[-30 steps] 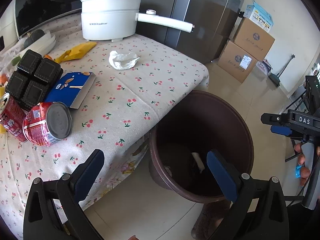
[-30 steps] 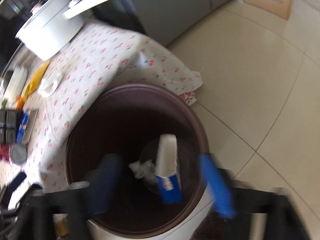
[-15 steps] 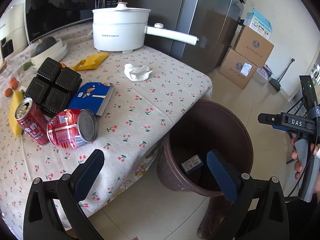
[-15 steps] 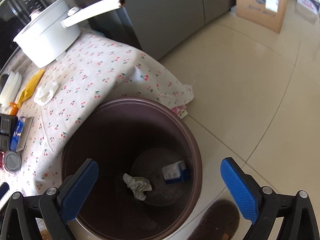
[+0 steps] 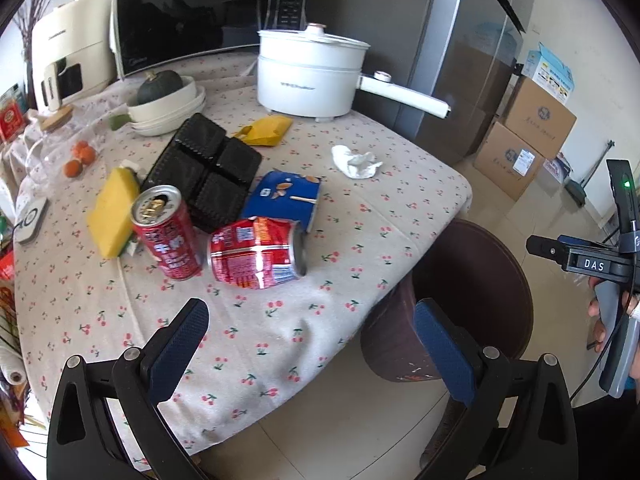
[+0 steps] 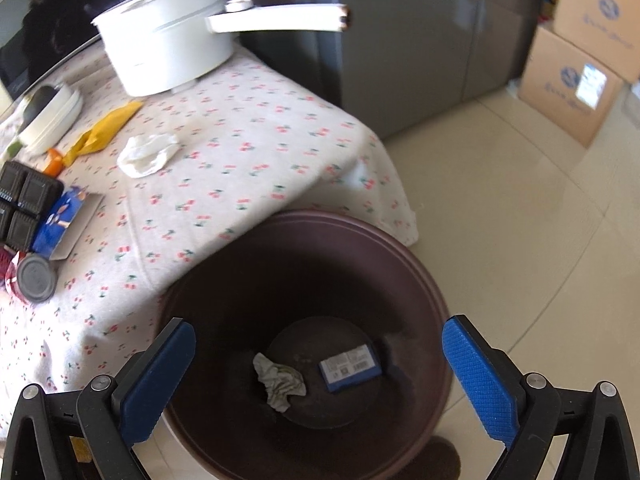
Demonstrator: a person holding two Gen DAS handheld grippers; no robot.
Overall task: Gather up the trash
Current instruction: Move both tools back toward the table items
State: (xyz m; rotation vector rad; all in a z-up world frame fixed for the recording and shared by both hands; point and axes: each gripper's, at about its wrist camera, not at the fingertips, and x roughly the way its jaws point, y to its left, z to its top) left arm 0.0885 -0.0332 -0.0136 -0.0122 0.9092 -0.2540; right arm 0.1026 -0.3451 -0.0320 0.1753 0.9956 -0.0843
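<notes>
A brown bin [image 6: 420, 280] stands on the floor at the table's corner; inside lie a crumpled tissue [image 6: 280, 380] and a small blue box [image 6: 350, 368]. My right gripper [image 6: 320, 376] hovers over the bin, open and empty. My left gripper [image 5: 308, 344] is open and empty above the table's near edge. On the cloth lie a crushed red can [image 5: 256, 254], an upright red can [image 5: 168, 234], a blue snack box [image 5: 284, 198], a white tissue [image 5: 356, 160], a yellow wrapper [image 5: 266, 130] and a black tray [image 5: 208, 170].
A white pot [image 5: 308, 74] with a long handle, a microwave [image 5: 208, 8], a bowl with a squash [image 5: 168, 100] and a yellow sponge [image 5: 112, 212] share the table [image 5: 260, 344]. Cardboard boxes [image 5: 528, 136] stand on the tiled floor by the fridge [image 5: 452, 40].
The blue box fell from my right gripper into the bin and the jaws spread wide. My left gripper swung away from the bin toward the table and rose.
</notes>
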